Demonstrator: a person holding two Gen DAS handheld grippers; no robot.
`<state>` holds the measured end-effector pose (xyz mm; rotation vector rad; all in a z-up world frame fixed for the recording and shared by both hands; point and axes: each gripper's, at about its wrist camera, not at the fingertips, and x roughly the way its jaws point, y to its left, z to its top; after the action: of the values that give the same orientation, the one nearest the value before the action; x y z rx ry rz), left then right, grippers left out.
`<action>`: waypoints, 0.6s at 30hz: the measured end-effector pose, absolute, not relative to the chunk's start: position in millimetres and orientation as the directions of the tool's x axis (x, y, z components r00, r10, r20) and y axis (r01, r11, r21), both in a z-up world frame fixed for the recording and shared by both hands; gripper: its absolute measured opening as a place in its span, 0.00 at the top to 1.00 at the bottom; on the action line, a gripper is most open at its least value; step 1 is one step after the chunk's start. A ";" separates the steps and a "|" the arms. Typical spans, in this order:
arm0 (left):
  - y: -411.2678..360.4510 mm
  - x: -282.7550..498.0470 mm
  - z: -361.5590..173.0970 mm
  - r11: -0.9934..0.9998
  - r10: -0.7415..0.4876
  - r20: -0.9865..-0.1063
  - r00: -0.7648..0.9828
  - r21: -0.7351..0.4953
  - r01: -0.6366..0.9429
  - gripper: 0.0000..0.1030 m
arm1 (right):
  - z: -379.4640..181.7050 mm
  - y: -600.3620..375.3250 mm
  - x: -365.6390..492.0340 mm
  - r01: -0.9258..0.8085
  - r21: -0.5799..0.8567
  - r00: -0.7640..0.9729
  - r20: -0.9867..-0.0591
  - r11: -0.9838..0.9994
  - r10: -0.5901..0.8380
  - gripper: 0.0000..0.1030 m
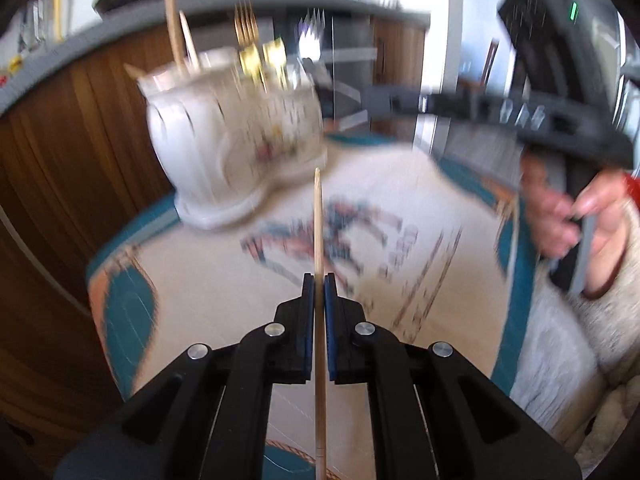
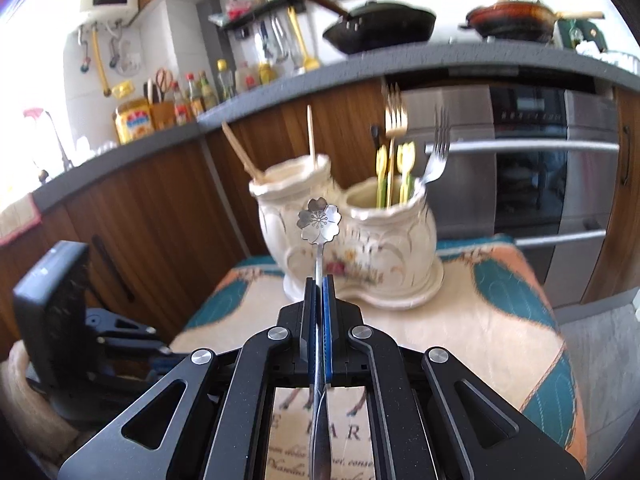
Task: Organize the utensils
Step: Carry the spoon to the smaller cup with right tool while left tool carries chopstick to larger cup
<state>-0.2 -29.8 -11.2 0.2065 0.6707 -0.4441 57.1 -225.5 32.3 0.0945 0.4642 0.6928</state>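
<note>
My left gripper (image 1: 319,280) is shut on a wooden chopstick (image 1: 318,220) that points forward over the table. My right gripper (image 2: 319,282) is shut on a silver utensil with a flower-shaped end (image 2: 319,220), held upright before the holder. A cream ceramic double-cup utensil holder (image 2: 360,248) stands on the patterned tablecloth (image 2: 480,320); it is blurred in the left wrist view (image 1: 236,140). Its left cup holds wooden chopsticks (image 2: 310,136). Its right cup holds gold and silver forks (image 2: 394,120) and yellow-handled pieces.
Wooden kitchen cabinets (image 2: 152,220) and a grey counter with bottles and pans run behind the table. A steel oven (image 2: 540,168) is at the right. The right-hand gripper and the hand holding it (image 1: 560,184) show in the left wrist view.
</note>
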 end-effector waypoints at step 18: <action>57.9 31.9 79.8 0.952 -0.294 -0.210 0.932 -0.150 0.266 0.95 | 68.3 -223.2 78.9 -0.504 0.245 0.816 -0.182 0.829 0.549 0.96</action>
<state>31.9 57.9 79.8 -0.1202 0.2331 -0.2871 78.9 -223.2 68.3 0.1891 0.2504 0.5650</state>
